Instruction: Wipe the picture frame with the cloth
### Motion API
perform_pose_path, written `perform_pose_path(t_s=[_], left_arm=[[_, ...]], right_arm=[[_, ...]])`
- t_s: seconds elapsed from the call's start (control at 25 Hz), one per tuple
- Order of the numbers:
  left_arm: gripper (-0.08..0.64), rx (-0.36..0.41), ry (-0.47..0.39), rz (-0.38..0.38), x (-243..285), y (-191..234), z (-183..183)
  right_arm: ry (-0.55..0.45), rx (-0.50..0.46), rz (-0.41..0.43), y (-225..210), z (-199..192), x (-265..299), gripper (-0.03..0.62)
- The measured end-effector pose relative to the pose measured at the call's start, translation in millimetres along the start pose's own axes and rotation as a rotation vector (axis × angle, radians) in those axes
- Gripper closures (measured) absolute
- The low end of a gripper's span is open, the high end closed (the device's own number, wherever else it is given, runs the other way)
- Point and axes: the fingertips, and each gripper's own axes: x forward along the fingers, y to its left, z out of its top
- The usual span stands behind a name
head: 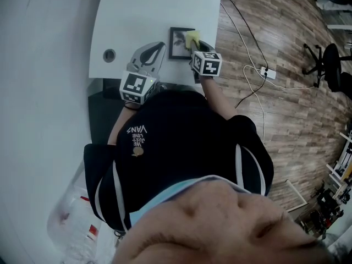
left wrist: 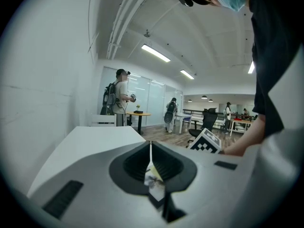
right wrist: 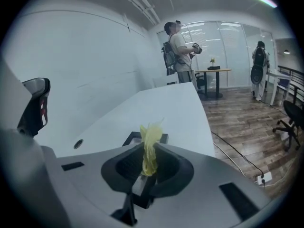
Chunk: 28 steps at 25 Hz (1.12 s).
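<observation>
A dark picture frame [head: 179,43] lies on the white table [head: 143,10]. My right gripper [head: 199,48] is over the frame's right edge, shut on a bunched yellow cloth [head: 192,37]. In the right gripper view the cloth [right wrist: 149,137] sticks up from the closed jaws of this gripper [right wrist: 150,147], and corners of the frame [right wrist: 130,137] show behind it. My left gripper [head: 160,46] is at the frame's left edge. In the left gripper view this gripper [left wrist: 150,147] is shut, with a thin pale edge and a printed patch of the frame [left wrist: 153,178] pinched between the jaws.
A round cable hole [head: 109,54] sits in the table left of the grippers. The table's right edge drops to a wooden floor with cables and a power strip [head: 268,72]. An office chair [head: 330,65] stands far right. A person [right wrist: 180,51] stands beyond the table's far end.
</observation>
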Motion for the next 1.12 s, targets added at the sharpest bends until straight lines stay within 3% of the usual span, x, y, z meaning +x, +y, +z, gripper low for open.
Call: perform_pose_path(t_s=[0.68, 1.12], left_arm=[[0.541, -0.034, 0.006, 0.131, -39, 28, -13], [0.541, -0.031, 0.007, 0.129, -41, 26, -13]], right_arm=[[0.069, -0.067, 0.171, 78, -18, 25, 0.546], [0.096, -0.086, 0.140, 70, -27, 27, 0.546]])
